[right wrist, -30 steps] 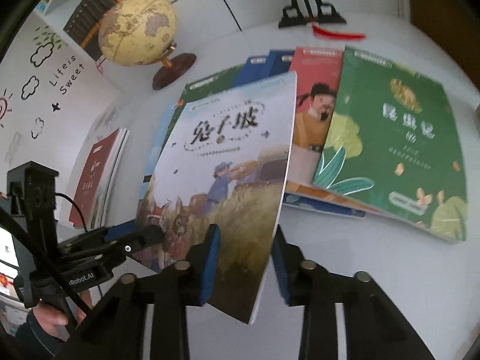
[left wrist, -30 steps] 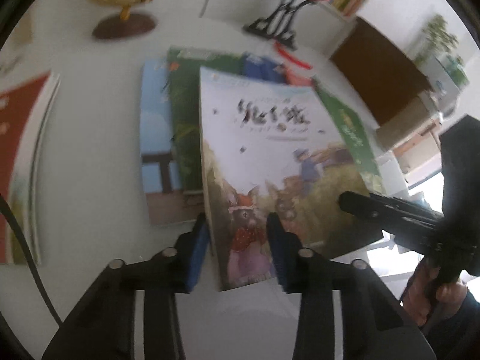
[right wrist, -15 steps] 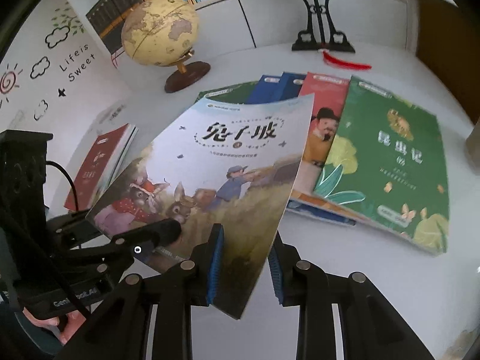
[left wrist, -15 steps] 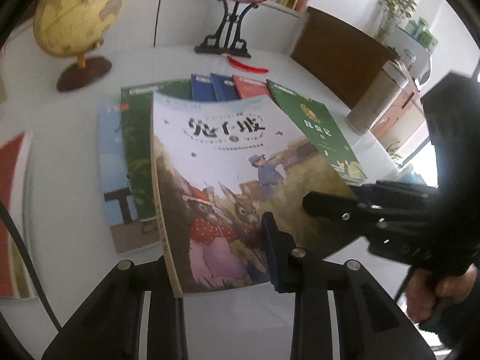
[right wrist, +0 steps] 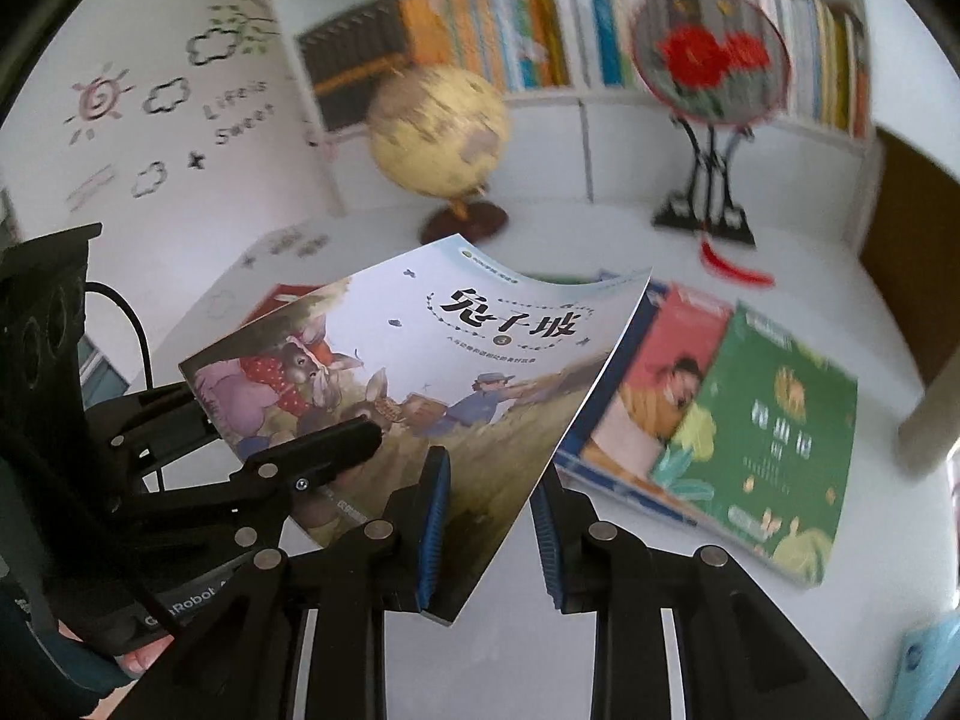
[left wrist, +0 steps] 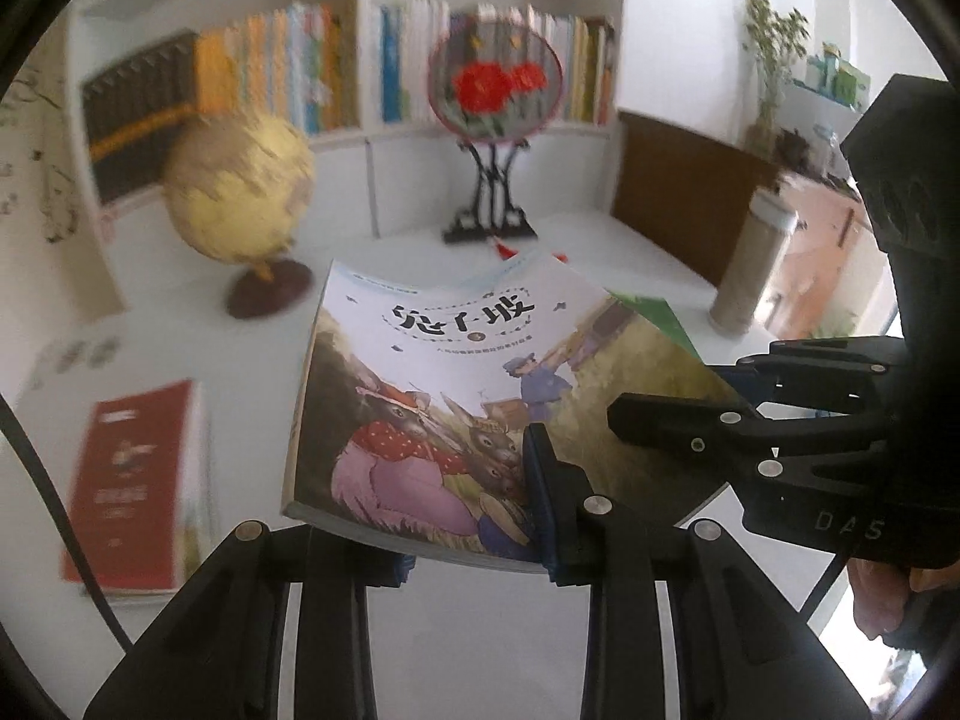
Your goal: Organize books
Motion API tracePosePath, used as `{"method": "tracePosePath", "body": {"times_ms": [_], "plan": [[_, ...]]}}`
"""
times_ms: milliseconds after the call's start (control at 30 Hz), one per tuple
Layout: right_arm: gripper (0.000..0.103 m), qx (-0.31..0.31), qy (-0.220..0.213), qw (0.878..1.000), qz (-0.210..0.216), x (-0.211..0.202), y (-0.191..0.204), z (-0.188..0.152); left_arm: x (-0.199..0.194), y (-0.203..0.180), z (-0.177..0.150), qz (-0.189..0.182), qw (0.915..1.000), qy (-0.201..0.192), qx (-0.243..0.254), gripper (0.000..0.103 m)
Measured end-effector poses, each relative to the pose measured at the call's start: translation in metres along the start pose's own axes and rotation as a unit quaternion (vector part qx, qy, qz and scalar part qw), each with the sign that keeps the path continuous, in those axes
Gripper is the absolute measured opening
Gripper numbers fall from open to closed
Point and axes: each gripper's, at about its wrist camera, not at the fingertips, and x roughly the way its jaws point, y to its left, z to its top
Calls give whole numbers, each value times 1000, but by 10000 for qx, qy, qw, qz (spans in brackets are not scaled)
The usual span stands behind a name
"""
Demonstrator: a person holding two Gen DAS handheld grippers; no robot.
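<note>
Both grippers are up! The left gripper (left wrist: 468, 516), whose jaws have just been closing, pinches the near edge of the picture book (left wrist: 456, 396), and the right gripper (right wrist: 489, 516) clamps its right corner. A second ago the book touched the pile; now it hangs above the white table (right wrist: 630, 240), its cover of rabbits and a blue-capped figure sagging between them, clear of the green book (right wrist: 774, 438).

White room: shelves (left wrist: 360, 90) of upright spines along the back wall, globe (left wrist: 240, 192) and round fan on stand (left wrist: 495, 96) at the desk's (left wrist: 180, 330) far edge, doodled wall (right wrist: 150, 108), potted plant (left wrist: 771, 42), brown panel (left wrist: 690, 192).
</note>
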Motion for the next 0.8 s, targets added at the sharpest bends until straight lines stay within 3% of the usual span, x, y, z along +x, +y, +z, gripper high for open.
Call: {"method": "tracePosePath", "body": {"times_ms": [267,467,667,800], "plan": [[26,-346,-538,9967,506,-44,51,14,-70,9,3,680,9961,-506,-246,27],[26,-583,-673,9930,778,-48,96,27,-99,54,-1,898,9927,-635,-496,27],[26,-726,-667,9911,898,-16,148,45,-96,122,-10,979,9920,-553,-583,27],[26,-506,-446,9936,911,30,180,60,-74,177,-21,933,9918,-445,-755,27]]}}
